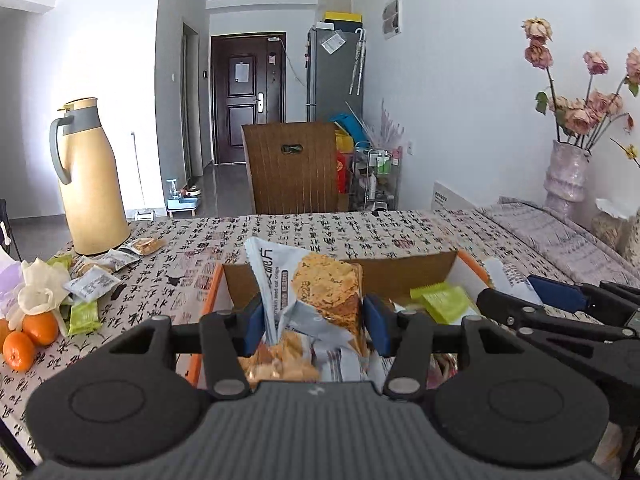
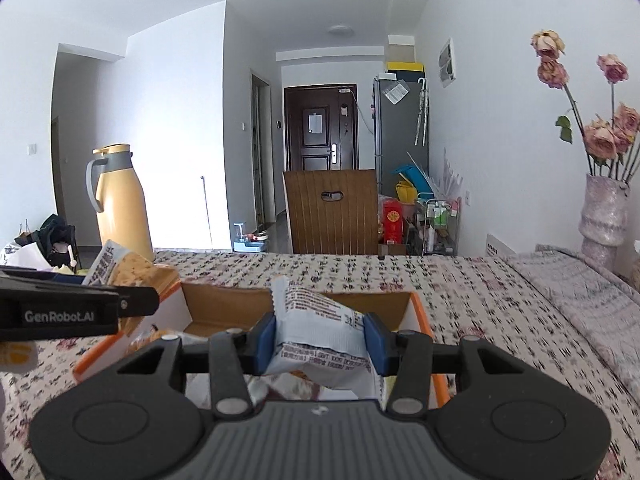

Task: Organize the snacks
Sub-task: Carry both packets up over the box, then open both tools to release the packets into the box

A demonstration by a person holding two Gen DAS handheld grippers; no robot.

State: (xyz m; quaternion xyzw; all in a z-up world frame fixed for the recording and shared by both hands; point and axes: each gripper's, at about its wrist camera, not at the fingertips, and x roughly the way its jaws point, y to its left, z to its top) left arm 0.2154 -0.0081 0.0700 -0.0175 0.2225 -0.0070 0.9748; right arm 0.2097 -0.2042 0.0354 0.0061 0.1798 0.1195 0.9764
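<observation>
My left gripper [image 1: 316,326] is shut on a grey snack packet with oat crisps pictured [image 1: 320,292], held over an open orange-edged cardboard box [image 1: 400,276]. The box holds a green packet [image 1: 444,300] and other snacks. My right gripper [image 2: 320,344] is shut on a white snack packet with printed text [image 2: 320,320], held over the same box [image 2: 420,312]. The right gripper also shows in the left wrist view [image 1: 560,300], and the left gripper with its packet [image 2: 128,272] shows at the left of the right wrist view.
A yellow thermos jug [image 1: 90,176] stands at the table's far left. Loose snack packets [image 1: 96,280], a white flower and oranges [image 1: 28,340] lie to the left. A vase of dried roses [image 1: 568,176] stands at the right. A wooden chair back [image 1: 292,168] is behind the table.
</observation>
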